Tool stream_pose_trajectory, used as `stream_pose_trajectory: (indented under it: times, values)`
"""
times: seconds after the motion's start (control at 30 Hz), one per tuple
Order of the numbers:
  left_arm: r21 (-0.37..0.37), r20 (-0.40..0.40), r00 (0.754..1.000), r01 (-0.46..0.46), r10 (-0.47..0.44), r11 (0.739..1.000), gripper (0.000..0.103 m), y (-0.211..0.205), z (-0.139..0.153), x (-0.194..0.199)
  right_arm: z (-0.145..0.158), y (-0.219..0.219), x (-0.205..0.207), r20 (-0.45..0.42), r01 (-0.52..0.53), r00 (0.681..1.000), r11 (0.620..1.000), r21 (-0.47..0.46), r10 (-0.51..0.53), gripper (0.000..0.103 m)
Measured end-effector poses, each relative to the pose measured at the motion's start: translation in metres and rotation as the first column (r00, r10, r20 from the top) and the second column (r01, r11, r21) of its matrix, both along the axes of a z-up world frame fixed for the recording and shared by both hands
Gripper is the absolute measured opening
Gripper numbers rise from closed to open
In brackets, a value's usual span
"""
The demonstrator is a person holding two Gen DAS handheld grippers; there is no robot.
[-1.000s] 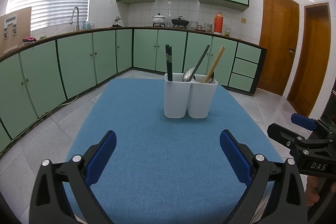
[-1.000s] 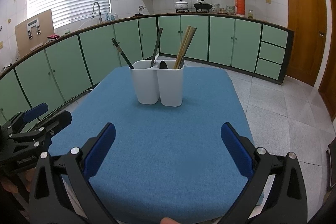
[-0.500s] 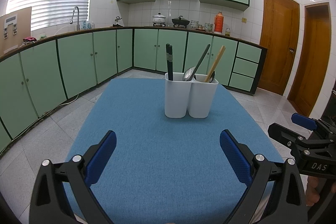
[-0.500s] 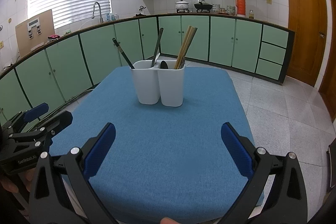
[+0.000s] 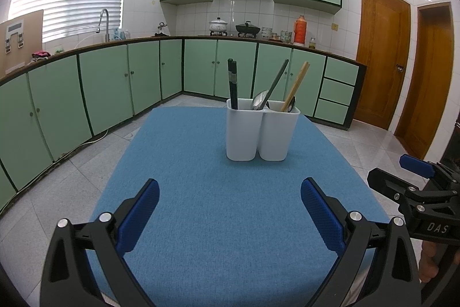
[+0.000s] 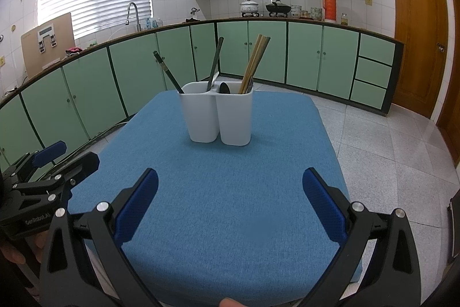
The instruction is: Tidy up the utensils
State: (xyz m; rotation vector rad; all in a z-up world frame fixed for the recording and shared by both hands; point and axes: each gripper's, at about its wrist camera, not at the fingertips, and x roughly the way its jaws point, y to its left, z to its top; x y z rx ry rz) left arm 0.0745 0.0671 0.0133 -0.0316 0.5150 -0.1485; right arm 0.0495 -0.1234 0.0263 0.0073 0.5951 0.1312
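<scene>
A white two-compartment utensil holder (image 5: 261, 130) stands on the blue table mat (image 5: 230, 220); it also shows in the right wrist view (image 6: 220, 114). Its left cup holds black chopsticks (image 5: 233, 84) and a metal spoon (image 5: 268, 89). Its right cup holds wooden chopsticks (image 5: 296, 85) and a dark spoon (image 6: 224, 87). My left gripper (image 5: 230, 213) is open and empty, well short of the holder. My right gripper (image 6: 230, 206) is open and empty, also short of it. Each gripper shows at the edge of the other's view.
Green kitchen cabinets (image 5: 115, 82) run along the left and the back, with a sink tap (image 5: 103, 22), pots and a red thermos (image 5: 299, 30) on the counter. Wooden doors (image 5: 382, 56) stand at the right. Tiled floor surrounds the table.
Both grippers have crept slightly toward the holder. Nothing was picked up or released.
</scene>
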Motion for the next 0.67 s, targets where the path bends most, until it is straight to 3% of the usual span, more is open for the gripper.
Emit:
stream_pose_trajectory:
  times: [0.67]
  values:
    - [0.002, -0.004, 1.0, -0.004, 0.004, 1.0, 0.096, 0.0016, -0.0054, 0.0003, -0.0028, 0.0003, 0.0013, 0.0, -0.001, 1.0, 1.0, 0.0, 0.001, 0.097]
